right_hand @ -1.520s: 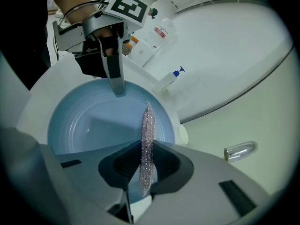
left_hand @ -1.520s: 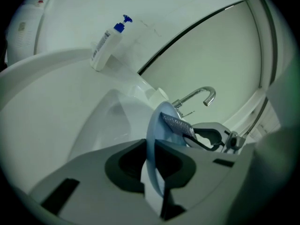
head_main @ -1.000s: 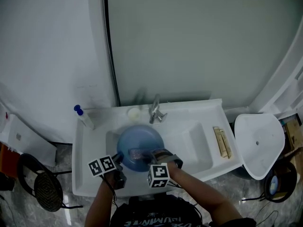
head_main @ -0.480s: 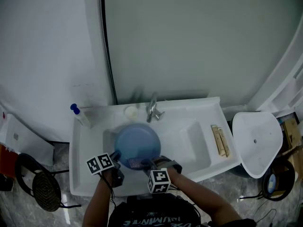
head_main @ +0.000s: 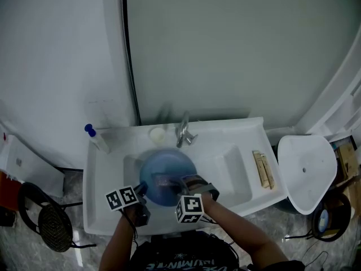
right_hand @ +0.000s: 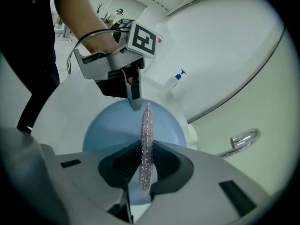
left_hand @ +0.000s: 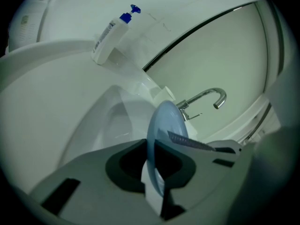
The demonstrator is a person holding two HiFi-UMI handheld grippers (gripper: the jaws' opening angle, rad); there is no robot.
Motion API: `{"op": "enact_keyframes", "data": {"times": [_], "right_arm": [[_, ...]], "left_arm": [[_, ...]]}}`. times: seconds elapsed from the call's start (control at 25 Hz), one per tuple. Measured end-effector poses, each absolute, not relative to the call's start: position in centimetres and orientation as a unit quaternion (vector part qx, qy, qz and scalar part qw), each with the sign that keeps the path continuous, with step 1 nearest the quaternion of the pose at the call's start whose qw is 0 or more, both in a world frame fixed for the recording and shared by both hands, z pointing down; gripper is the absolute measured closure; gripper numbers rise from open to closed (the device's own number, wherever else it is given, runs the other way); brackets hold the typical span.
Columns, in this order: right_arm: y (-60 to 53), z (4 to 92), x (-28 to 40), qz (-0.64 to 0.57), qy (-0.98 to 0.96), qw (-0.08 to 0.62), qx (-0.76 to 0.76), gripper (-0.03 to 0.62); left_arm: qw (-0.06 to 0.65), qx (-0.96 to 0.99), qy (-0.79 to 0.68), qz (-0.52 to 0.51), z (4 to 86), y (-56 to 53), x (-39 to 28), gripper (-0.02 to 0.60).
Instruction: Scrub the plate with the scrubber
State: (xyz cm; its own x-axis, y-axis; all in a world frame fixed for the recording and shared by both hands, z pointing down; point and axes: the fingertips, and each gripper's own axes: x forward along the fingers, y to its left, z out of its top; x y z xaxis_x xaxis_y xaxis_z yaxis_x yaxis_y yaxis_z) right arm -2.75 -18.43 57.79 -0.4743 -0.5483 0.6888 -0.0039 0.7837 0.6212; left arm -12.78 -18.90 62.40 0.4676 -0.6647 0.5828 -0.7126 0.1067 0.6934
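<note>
L gripper (left_hand: 155,184), bottom centre, tilted down, nipped tight on blue plate (left_hand: 165,118) rim over sink (head_main: 234,157). R gripper (right_hand: 143,175) beside it, squeezing silvery scrubber (right_hand: 147,135) vs plate face.

I've got open sink (head_main: 228,171) right of the plate (head_main: 164,165); faucet (head_main: 183,133) blocks behind, bottle (head_main: 97,141) back-left.

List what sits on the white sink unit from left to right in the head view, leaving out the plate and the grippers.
Along the sink unit: blue-capped bottle → small white dish → faucet → two wooden sticks.
</note>
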Motion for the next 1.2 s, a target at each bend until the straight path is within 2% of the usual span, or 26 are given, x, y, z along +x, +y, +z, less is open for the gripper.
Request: {"op": "enact_keyframes", "data": {"times": [0.6, 1.2], "right_arm": [[-22.8, 56.8, -3.5, -0.324, -0.779, 0.497, 0.203, 0.517], [-23.3, 58.9, -1.5, -0.255, -0.779, 0.520, 0.240, 0.517]], "left_arm": [[0.527, 0.682, -0.505, 0.042, 61.7, -16.6, -12.1, 0.543], [0.532, 0.671, -0.516, 0.024, 61.6, -16.8, -13.7, 0.541]]}}
